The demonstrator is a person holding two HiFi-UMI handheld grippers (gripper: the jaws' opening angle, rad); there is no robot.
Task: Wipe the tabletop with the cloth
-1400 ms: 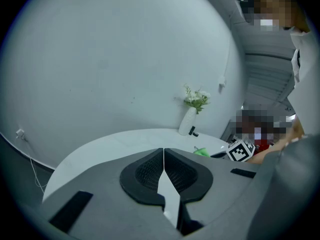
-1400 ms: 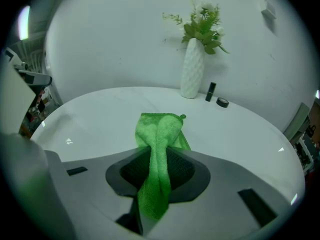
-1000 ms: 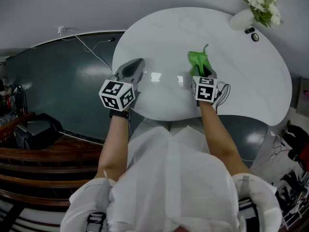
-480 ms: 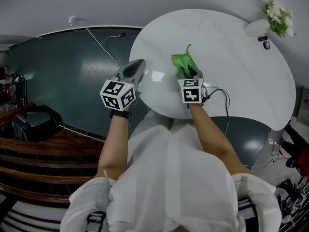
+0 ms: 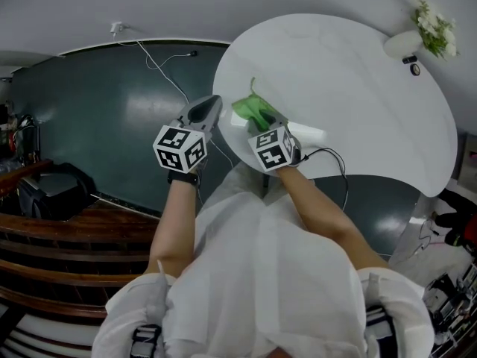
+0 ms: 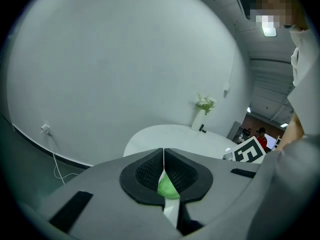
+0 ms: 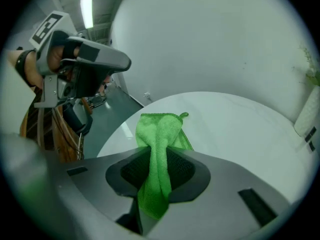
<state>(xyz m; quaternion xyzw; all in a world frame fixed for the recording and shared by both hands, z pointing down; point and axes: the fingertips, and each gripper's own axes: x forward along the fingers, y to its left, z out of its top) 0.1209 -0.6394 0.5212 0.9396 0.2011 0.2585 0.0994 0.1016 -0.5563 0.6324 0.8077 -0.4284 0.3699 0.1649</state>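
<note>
A green cloth lies bunched on the white round table, close to its left edge. My right gripper is shut on the cloth, which hangs pinched between the jaws and spreads onto the tabletop ahead. The left gripper hovers just off the table's left edge, jaws shut with nothing in them. A sliver of green shows through the gap lower between its jaws. From the right gripper view, the left gripper hangs in the air at the upper left.
A white vase with flowers and a small dark object stand at the table's far right. A white cable runs over the dark floor on the left. Wooden furniture stands at the near left.
The right gripper has dragged the cloth leftward across the table to its left edge. The left gripper has held its place, still shut.
</note>
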